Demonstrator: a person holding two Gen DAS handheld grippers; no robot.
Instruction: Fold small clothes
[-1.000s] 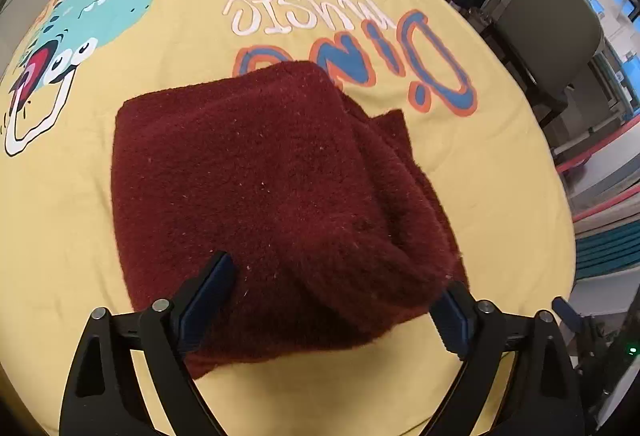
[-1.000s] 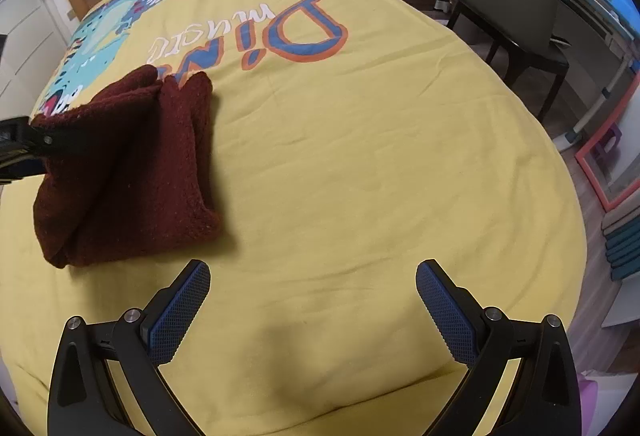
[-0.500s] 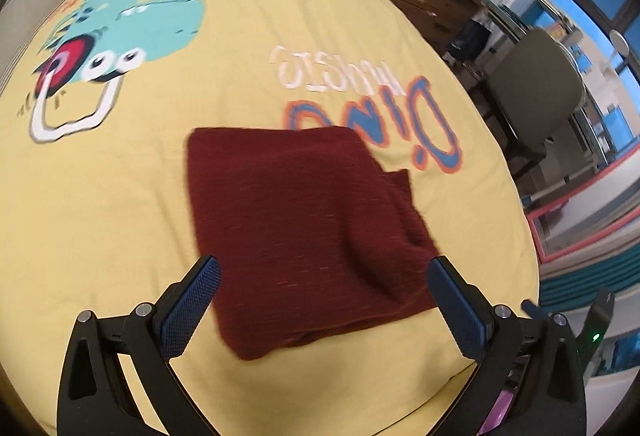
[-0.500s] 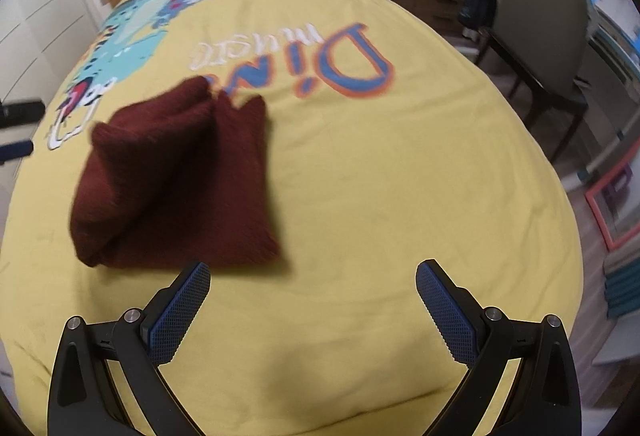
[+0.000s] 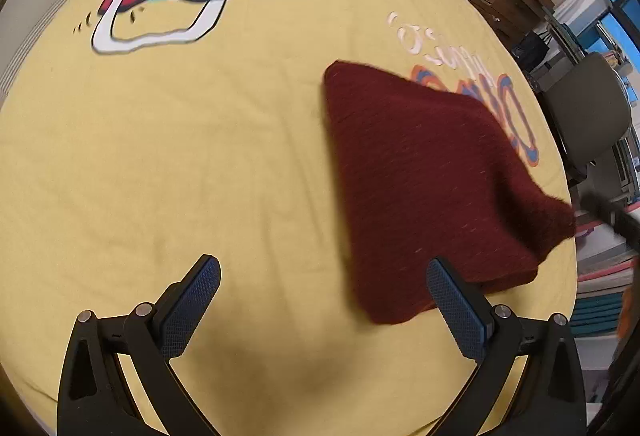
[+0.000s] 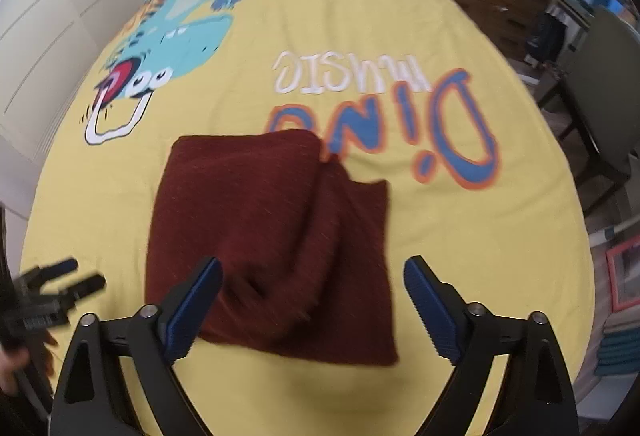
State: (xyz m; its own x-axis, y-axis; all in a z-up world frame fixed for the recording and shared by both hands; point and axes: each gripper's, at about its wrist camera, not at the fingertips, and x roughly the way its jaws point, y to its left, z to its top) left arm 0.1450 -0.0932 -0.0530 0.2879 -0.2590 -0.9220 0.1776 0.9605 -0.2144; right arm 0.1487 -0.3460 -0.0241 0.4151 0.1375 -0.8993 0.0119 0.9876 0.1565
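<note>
Both claws, left gripper (image 5: 318, 310) and right gripper (image 6: 312, 306), gape released, the right's jaws just narrowing, above the folded maroon cloth (image 6: 276, 236) on the yellow bedspread (image 6: 460, 236); a chair (image 6: 596, 83) stands far right.

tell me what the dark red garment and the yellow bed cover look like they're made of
Dark red garment: looks like a thick fleece or fuzzy knit, matte, with a nappy surface and soft, rounded folds; motion blur leaves the exact weave open. Yellow bed cover: seems a thin, smooth woven cotton-like sheet, matte, showing fine shallow creases and a flat printed dinosaur and lettering.
</note>
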